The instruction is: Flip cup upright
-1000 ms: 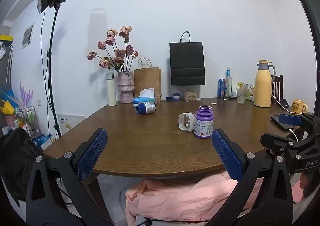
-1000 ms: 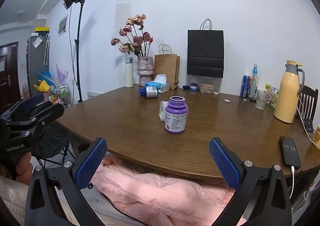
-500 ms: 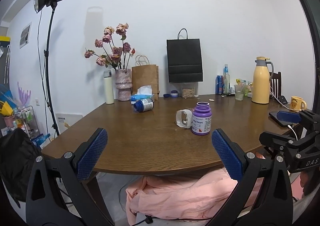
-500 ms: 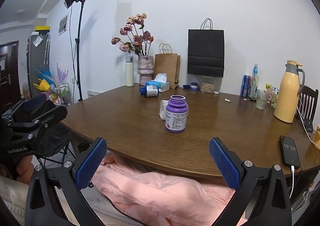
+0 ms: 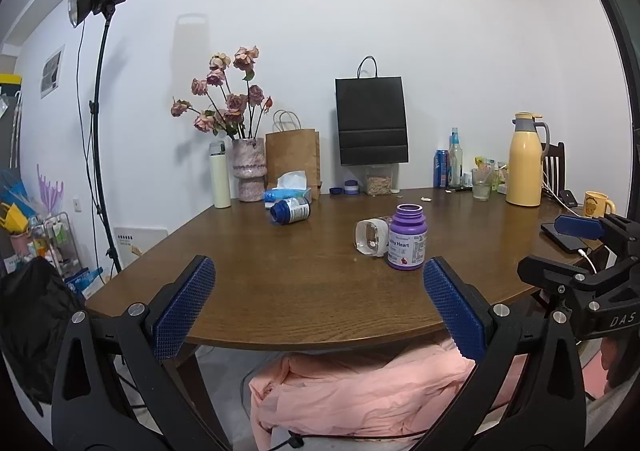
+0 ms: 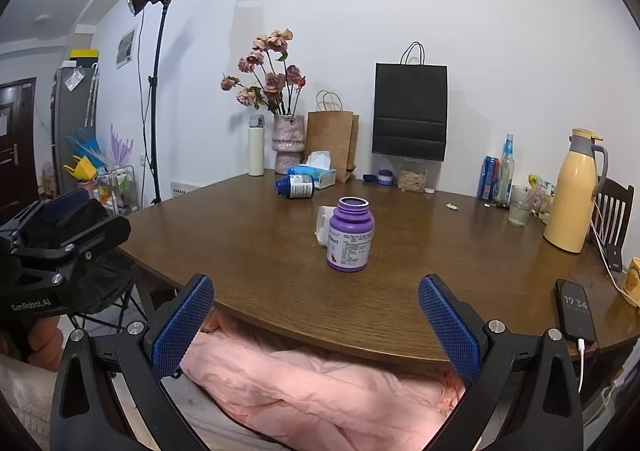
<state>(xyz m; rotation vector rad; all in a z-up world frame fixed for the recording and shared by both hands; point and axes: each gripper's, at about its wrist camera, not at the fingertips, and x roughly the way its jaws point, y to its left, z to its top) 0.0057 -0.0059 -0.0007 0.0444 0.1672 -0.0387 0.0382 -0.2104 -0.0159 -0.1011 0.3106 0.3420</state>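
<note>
Both grippers, left (image 5: 318,305) and right (image 6: 316,317), jaws spread, empty; cup (image 5: 372,236) lies sideways mid-frame beside purple bottle (image 5: 407,238).

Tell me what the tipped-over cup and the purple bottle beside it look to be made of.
Tipped cup: probably clear plastic or glass; the tabletop shows through its wall, and the rim looks whitish. Purple bottle: likely opaque plastic with a soft sheen and a printed paper-like label.
</note>
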